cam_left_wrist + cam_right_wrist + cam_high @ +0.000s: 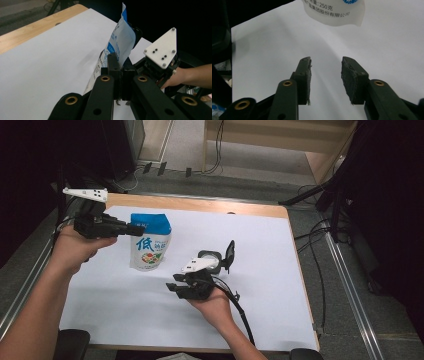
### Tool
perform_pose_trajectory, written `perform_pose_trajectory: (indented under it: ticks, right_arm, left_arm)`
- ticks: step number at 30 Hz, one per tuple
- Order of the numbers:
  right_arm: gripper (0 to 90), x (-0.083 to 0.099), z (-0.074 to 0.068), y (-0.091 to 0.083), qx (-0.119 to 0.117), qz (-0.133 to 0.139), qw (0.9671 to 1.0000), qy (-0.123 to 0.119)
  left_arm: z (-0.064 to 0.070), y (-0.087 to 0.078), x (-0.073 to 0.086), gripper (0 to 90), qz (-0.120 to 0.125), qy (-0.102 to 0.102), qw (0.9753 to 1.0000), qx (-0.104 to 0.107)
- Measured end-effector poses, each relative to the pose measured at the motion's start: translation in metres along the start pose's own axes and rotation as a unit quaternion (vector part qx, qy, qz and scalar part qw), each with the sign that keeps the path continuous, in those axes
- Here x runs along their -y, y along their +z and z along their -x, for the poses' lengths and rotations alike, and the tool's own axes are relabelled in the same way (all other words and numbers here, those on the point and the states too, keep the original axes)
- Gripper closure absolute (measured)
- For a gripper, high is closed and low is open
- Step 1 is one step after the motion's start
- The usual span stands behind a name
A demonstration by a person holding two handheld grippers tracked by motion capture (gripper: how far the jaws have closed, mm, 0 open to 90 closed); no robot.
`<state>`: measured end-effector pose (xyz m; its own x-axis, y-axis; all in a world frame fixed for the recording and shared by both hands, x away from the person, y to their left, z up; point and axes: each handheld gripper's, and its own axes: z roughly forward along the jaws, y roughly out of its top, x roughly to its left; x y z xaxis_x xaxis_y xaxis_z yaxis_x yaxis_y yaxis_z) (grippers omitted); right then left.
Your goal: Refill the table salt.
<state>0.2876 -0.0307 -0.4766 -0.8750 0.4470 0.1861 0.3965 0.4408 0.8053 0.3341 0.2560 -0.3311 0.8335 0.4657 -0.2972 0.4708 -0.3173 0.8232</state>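
Left gripper: jaws clamped on the top edge of the bag, holding it upright on the white sheet. Right gripper: jaws parted, nothing between them, low over the sheet just right of the bag. Bag: white pouch, blue band across the top, large blue character on the front, a small coloured picture beneath, printed line reading 250 near the bottom hem. Standing at the sheet's left half, its top flattened where pinched, body bulging below.
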Motion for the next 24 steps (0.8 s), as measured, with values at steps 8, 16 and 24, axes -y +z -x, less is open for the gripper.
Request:
perform_pose_trajectory:
  ticks: [8, 16, 24]
  right_arm:
    - [53.4, -0.013, 0.002, 0.026, 0.024, 0.006, 0.9995, 0.020]
    - [48.0, -0.015, 0.000, 0.045, 0.055, 0.029, 0.9980, 0.013]
    - [46.9, -0.013, -0.001, 0.055, 0.082, 0.050, 0.9953, 0.004]
  left_arm:
    - [0.010, 0.000, -0.012, 90.0, -0.008, 0.008, 0.9999, 0.000]
    - [0.021, 0.002, -0.016, 90.0, -0.021, 0.005, 0.9998, 0.005]
    - [0.027, 0.007, -0.023, 90.0, -0.025, 0.011, 0.9996, 0.008]
